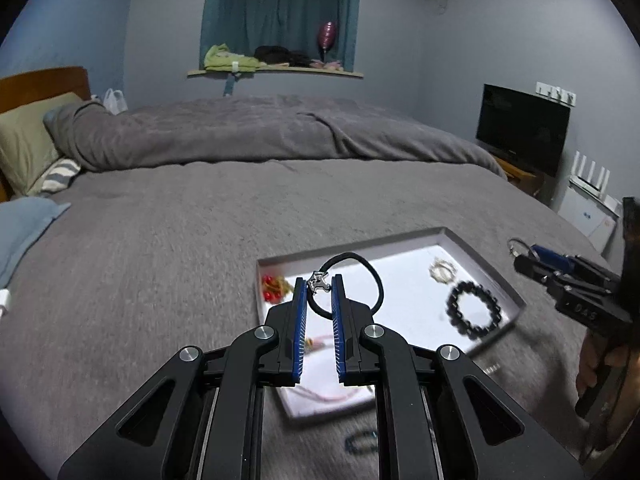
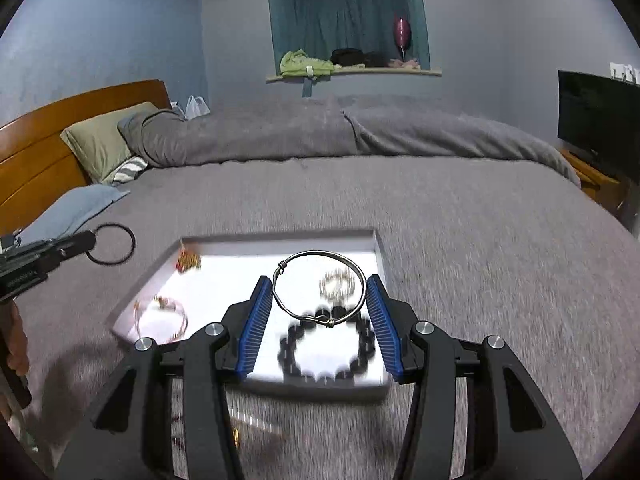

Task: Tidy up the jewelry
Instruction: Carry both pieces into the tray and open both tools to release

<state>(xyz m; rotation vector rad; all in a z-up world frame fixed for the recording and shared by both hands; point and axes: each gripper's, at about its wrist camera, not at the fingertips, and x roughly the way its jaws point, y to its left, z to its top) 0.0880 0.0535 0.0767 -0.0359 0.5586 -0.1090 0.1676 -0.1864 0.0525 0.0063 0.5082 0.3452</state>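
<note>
tools over white tray [image 1: 486, 266] on bed: left tool [image 1: 319, 284] clamped on black hair tie [image 1: 362, 266], right tool [image 2: 320, 304] clamped on silver bangle [image 2: 319, 288]; lower each level to clear tray space before letting go.

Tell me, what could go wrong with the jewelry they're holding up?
The thin silver wire bangle is only pinched at its sides by the right gripper, so it might pop out. The black cord loop with a silver charm dangles from the left gripper and could miss the white tray.
</note>
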